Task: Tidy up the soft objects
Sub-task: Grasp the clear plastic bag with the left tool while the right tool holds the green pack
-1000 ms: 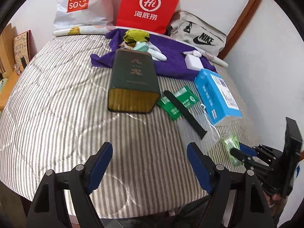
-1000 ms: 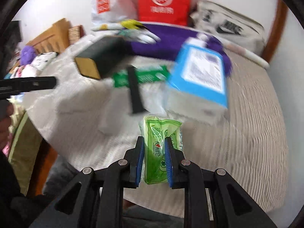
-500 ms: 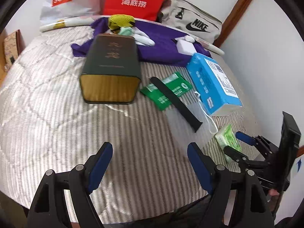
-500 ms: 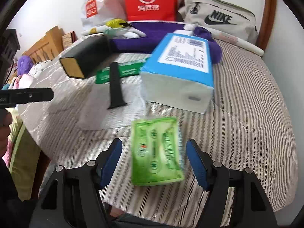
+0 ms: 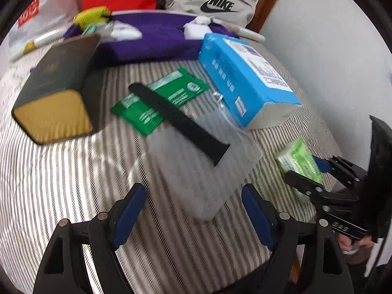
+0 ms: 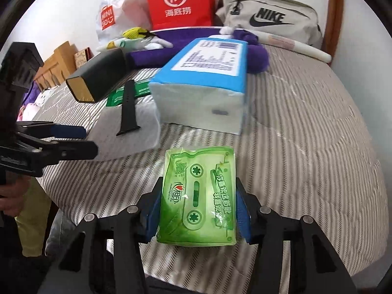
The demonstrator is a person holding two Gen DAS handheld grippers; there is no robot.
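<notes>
1. The right gripper [image 6: 197,203] has its blue pads pressed against both long sides of the green tissue pack [image 6: 198,196], gripping it flat with its printed face up, near the front edge of the striped bed [image 6: 306,134].
2. The left gripper [image 5: 193,210] hangs with its jaws spread wide and nothing between them, above a frosted clear plastic sheet [image 5: 196,171] lying on the bed.
3. A black strap [image 5: 178,122] lies slantwise across that sheet, its far end resting on a green flat packet [image 5: 159,103].
4. Just beyond the green tissue pack sits the big blue tissue package [image 6: 205,85], lying on its side.
5. Left of the strap is a dark rectangular box [image 6: 98,78] with a gold end facing forward.
6. Farther back, a purple cloth [image 5: 156,39] holds a yellow-and-white plush toy [image 6: 137,38].
7. Against the wall stand a red paper bag [image 6: 177,2], a white Miniso bag [image 6: 110,17] and a beige Nike bag [image 6: 269,17].
</notes>
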